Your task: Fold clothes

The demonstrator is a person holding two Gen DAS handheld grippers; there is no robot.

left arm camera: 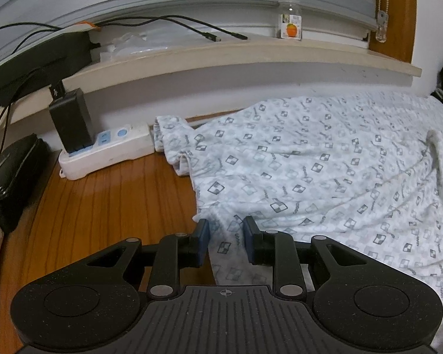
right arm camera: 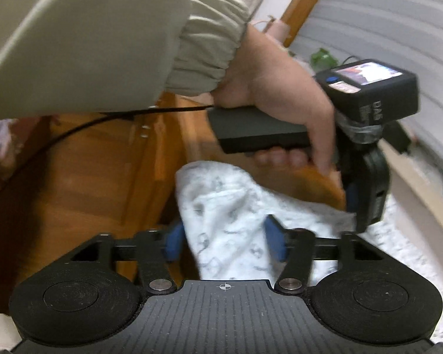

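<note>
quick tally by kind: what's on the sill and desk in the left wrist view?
Patterned garment: 1
Power strip: 1
Black adapter plugged into it: 1
Clear jar: 1
Loose cable ends on the sill: 2
Total: 6

The right wrist view is smeared with motion blur: the print on the white garment [right arm camera: 221, 203] cannot be read, and whether the right claw [right arm camera: 224, 239] presses the cloth cannot be told. The left claw [right arm camera: 366, 206], at the right of the frame, has its tips buried in fabric. In the left wrist view the garment [left arm camera: 325, 171] runs off the right and lower right edges, and the jar [left arm camera: 291, 17] label at the top is too small to read
</note>
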